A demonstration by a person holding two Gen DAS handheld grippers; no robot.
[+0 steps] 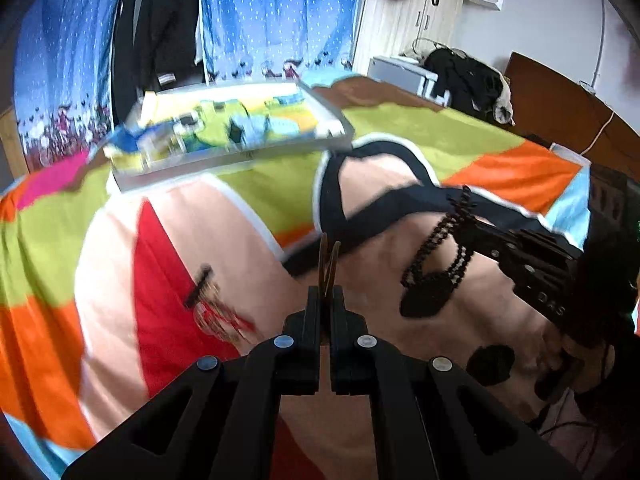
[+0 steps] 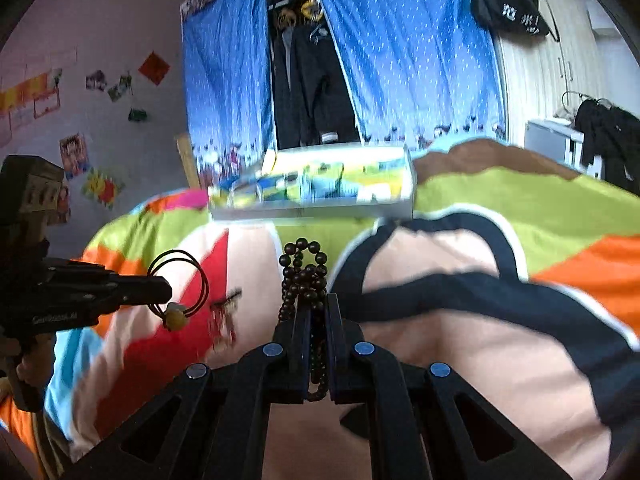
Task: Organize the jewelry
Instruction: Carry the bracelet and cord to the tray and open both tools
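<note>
Both claws are loaded at once here, held up over a bed covered with a loud cartoon blanket point(image 1: 400, 128). The left claw point(image 1: 326, 292) is clenched on a thin cord bracelet point(image 2: 182, 280), the black double loop with a yellowish bead point(image 2: 175, 317) hanging at the bottom; seen from the left wrist only a brownish sliver of it pokes out between the fingers. The right claw point(image 2: 318, 308) is clamped on a dark beaded bracelet point(image 2: 304, 272), looped several times, with part of the strand standing up above the fingertips and part trailing back between them. From the left wrist the same beads point(image 1: 436, 264) are seen dangling in a sagging loop off the claw.

The clear organizer box point(image 1: 232, 128) sits farther back on the bed, well apart from both claws, its compartments already holding some stuff, too blurred to be named. A small tasselled piece point(image 1: 212, 312) is left lying on the red patch of the blanket, so it's probably next in line.

What could go wrong, as a guess: the beads are only pinched at one spot, so the hanging loops could be snagged on the box wall or slip out on the way over. The cord loop is thin and could easily be dropped. And the soft bed means the box could be tipped if it's pressed on.
</note>
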